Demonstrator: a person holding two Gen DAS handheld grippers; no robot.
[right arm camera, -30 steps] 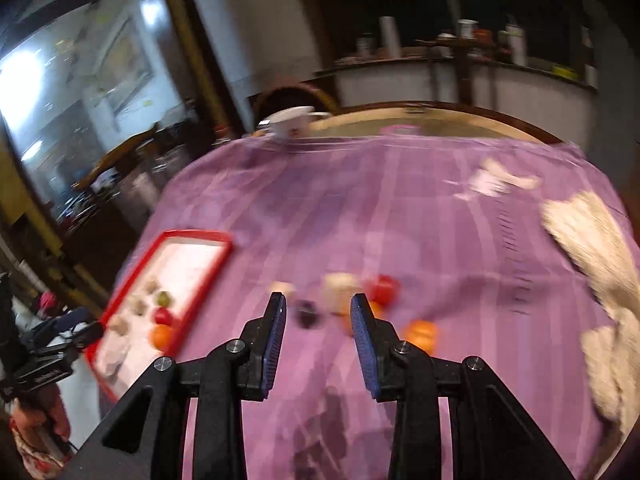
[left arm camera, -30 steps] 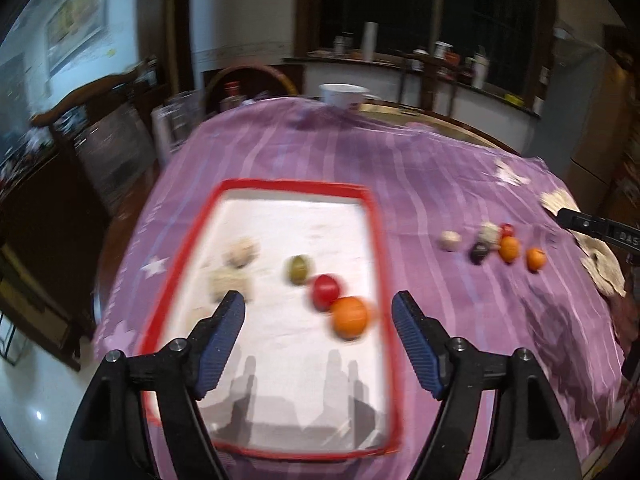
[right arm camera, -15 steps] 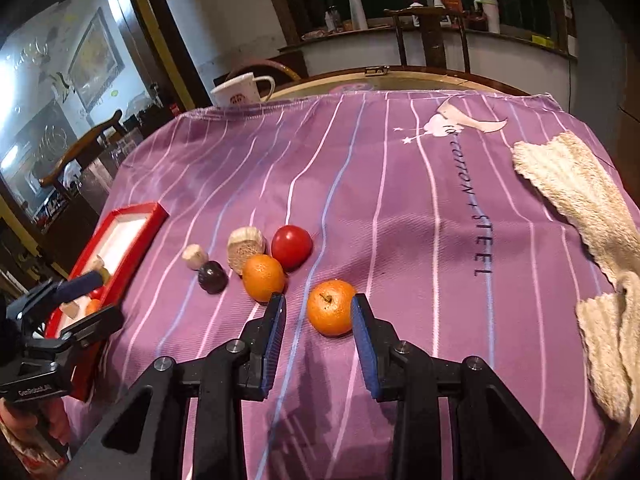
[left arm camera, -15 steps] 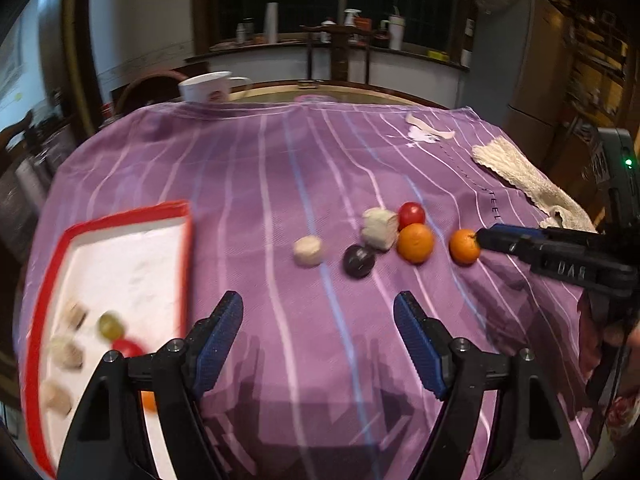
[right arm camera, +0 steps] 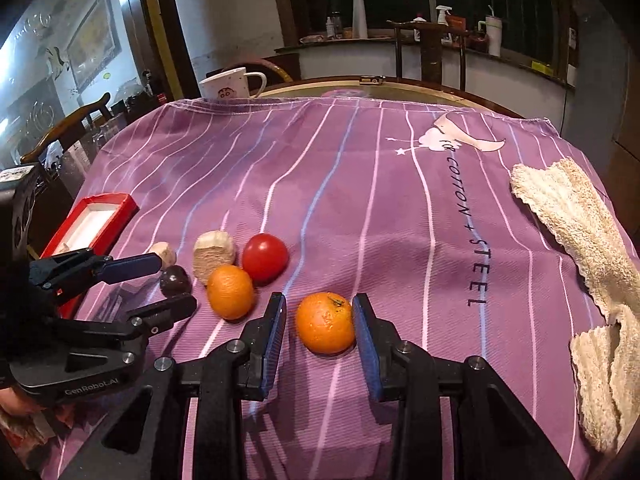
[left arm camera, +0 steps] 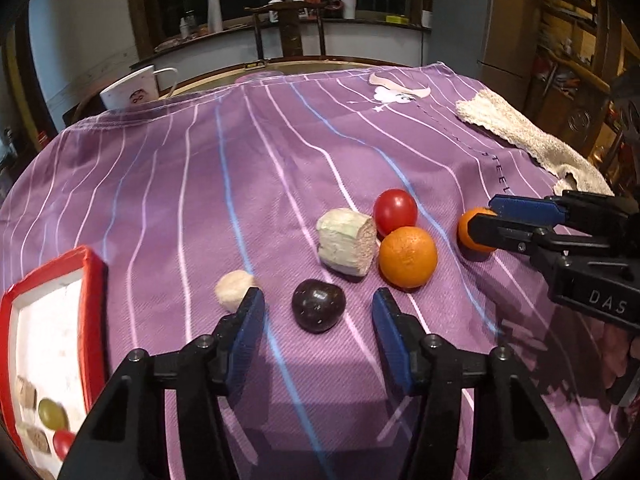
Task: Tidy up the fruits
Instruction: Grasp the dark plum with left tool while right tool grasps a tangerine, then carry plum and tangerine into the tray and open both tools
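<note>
Sitting between right jaws: orange (right arm camera: 325,323)

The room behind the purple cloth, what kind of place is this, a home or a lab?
Most likely a home dining or kitchen area. A round wooden table under a striped tablecloth, a mug, a wooden chair, and a counter with bottles and a tumbler suggest it.

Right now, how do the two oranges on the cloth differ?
One orange sits between the right gripper's fingers, apart from the pile; the other orange sits free, touching the tomato. The first shows a dark stem scar on top; the second shows plain peel. Both are round and rest on the purple cloth.
</note>
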